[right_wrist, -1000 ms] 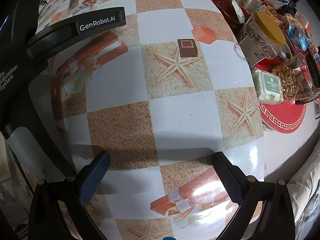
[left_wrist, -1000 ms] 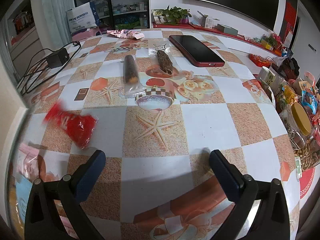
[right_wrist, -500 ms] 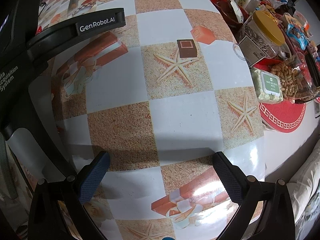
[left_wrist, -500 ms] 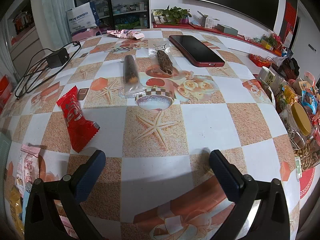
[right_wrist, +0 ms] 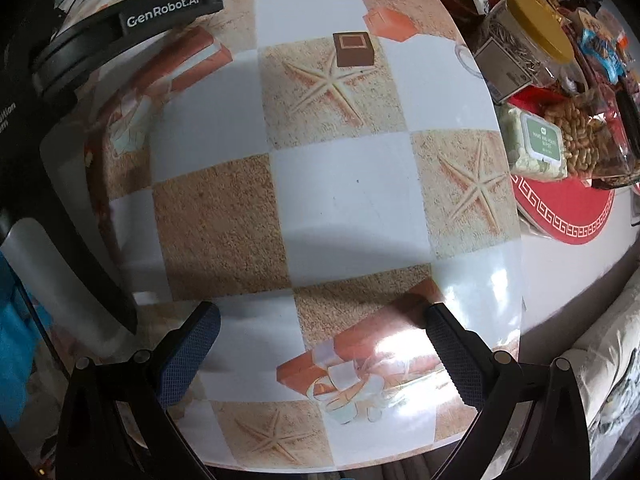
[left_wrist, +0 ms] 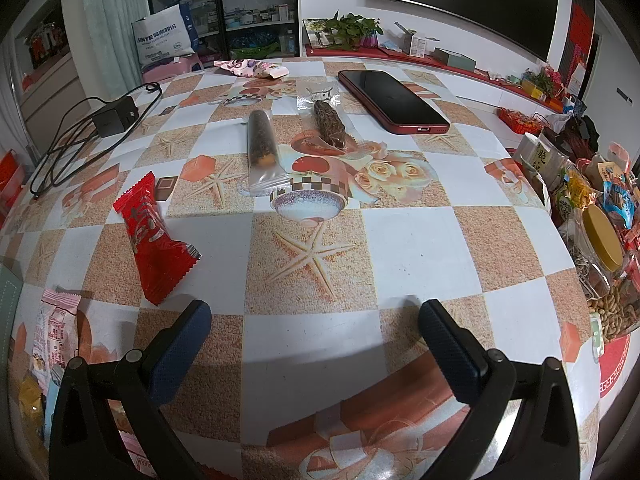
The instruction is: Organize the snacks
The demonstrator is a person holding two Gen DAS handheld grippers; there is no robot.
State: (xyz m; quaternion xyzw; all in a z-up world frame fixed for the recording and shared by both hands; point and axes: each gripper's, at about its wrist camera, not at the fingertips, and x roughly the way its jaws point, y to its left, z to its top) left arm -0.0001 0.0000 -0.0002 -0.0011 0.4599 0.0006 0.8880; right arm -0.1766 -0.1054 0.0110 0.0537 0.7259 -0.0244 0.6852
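Three loose snacks lie ahead of your left gripper [left_wrist: 314, 322], its jaws spread and empty: the red packet [left_wrist: 154, 236] just beyond the left fingertip, the clear-wrapped roll [left_wrist: 262, 148] and the dark bar [left_wrist: 330, 124] farther up the table [left_wrist: 420, 240] near the phone [left_wrist: 394, 100]. Your right gripper [right_wrist: 320, 328] is likewise spread over bare cloth. Sorting looks barely begun; the snack pile [left_wrist: 600, 216] waits at the right edge. A second ago the red packet was a moving blur; now it lies flat.
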